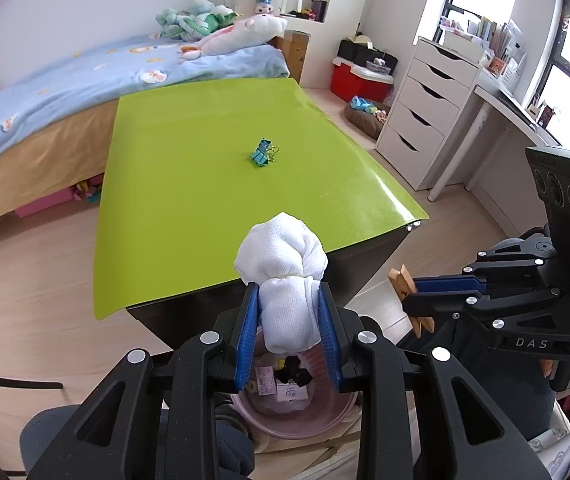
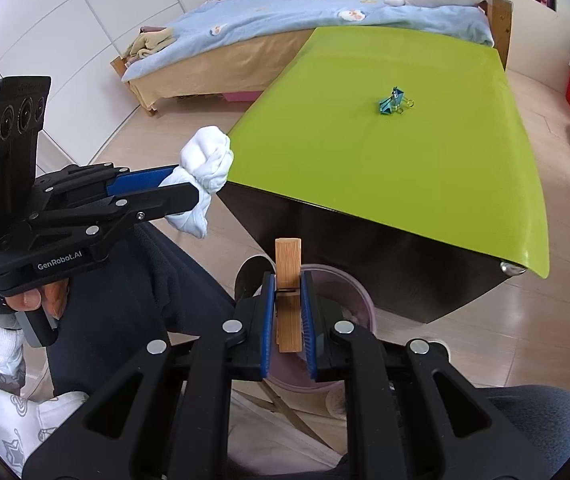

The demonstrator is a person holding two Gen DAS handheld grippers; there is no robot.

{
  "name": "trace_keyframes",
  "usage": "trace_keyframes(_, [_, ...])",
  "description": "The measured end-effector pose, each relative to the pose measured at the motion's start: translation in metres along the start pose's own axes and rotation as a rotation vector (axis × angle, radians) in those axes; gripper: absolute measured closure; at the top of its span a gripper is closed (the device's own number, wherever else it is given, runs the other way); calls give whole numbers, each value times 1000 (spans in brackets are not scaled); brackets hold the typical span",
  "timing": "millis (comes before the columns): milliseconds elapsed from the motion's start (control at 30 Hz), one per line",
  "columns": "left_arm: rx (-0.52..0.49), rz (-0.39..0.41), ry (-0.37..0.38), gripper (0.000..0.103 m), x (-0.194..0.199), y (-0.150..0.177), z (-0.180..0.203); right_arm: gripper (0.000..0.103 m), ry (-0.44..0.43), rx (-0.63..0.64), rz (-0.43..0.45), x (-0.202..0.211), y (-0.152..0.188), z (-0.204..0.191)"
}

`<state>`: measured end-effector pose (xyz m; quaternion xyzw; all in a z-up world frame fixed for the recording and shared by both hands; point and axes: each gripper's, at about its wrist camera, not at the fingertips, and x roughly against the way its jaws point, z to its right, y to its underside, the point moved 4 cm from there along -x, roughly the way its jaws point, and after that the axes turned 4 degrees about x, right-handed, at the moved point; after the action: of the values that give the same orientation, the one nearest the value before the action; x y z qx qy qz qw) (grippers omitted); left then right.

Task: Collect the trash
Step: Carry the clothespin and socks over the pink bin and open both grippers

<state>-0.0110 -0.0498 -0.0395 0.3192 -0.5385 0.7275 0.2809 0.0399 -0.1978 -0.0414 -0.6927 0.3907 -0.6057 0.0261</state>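
Observation:
My left gripper is shut on a crumpled white cloth wad, held above a pink bin that has scraps inside. The wad shows in the right wrist view too, held in the left gripper. My right gripper is shut on a wooden clothespin, upright over the pink bin; that clothespin shows in the left wrist view in the right gripper. Blue binder clips lie mid-table on the green mat, also in the right wrist view.
A bed with a blue cover and plush toys stands behind the table. A white drawer unit and desk are at the right, with a red box on the floor. The person's legs are beside the bin.

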Motion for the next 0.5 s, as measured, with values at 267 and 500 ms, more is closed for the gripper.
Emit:
trace_keyframes(267, [-9, 1, 15, 74, 0, 2, 0, 33, -29, -22, 8, -6, -1, 2])
trace_keyframes(500, [-25, -14, 29, 74, -1, 3, 4, 8, -12, -50, 41, 4, -4, 10])
